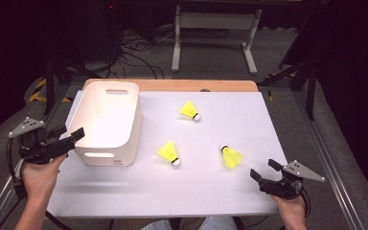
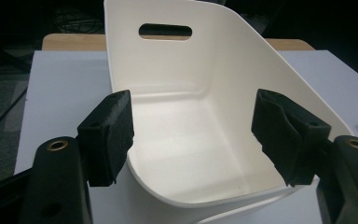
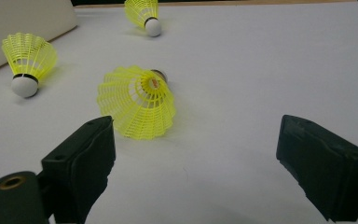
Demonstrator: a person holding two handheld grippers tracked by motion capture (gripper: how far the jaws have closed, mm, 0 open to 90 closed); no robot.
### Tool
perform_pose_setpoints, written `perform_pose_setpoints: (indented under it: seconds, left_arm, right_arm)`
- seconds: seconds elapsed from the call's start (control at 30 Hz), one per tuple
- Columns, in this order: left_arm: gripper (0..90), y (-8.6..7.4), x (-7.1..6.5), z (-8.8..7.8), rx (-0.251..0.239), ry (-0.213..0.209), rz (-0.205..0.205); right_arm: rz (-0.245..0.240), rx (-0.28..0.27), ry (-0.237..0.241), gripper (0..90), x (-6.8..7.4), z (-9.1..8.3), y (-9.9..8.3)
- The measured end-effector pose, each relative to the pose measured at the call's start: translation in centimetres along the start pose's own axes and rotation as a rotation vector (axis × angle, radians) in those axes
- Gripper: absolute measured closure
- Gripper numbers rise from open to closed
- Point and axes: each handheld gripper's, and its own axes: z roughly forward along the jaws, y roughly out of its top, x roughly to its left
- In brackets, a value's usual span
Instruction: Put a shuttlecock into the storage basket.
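- The left gripper's fingers [image 2: 107,135] stood wide apart with nothing between them, one on each side of the near end of the white bin [image 2: 177,93] in the left gripper view.
- The right gripper's fingers [image 3: 81,163] were also spread wide and held nothing; the nearest yellow shuttlecock [image 3: 137,102] lay on the sheet just ahead of them, skirt toward the camera.
- The left gripper [image 1: 69,136] was at the table's left edge, beside the near left corner of the bin [image 1: 108,120], jaws pointing right and slightly away from the person.
- The left hand [image 1: 40,172] gripped it from below, the forearm rising from the bottom left of the high view.
- The right gripper [image 1: 263,172] hovered low over the near right corner of the white table [image 1: 268,120], jaws aimed left and forward toward the nearest shuttlecock [image 1: 231,156].
- The right hand [image 1: 292,206] held it from behind, near the bottom edge.
- A second shuttlecock [image 1: 169,153] lay just right of the bin's near end, white tip toward the person.
- A third shuttlecock [image 1: 190,110] lay farther back, near the table's middle, well apart from both grippers.
- The bin was empty and sat on the left of the table, a handle slot in its far wall.
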Motion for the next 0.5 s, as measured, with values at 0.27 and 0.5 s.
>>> perform_pose_setpoints:
  seconds: [0.27, 0.5]
  left_arm:
    - [30.3, 0.5, -1.8, 0.9, 0.022, -0.033, 0.04]
    - [30.5, 0.7, -2.9, 2.0, 0.039, -0.062, 0.047]
  right_arm:
    - [0.001, 0.0, 0.0, 12.2, 0.0, 0.0, 0.0]
    - [0.001, 0.0, 0.0, 12.2, 0.0, 0.0, 0.0]
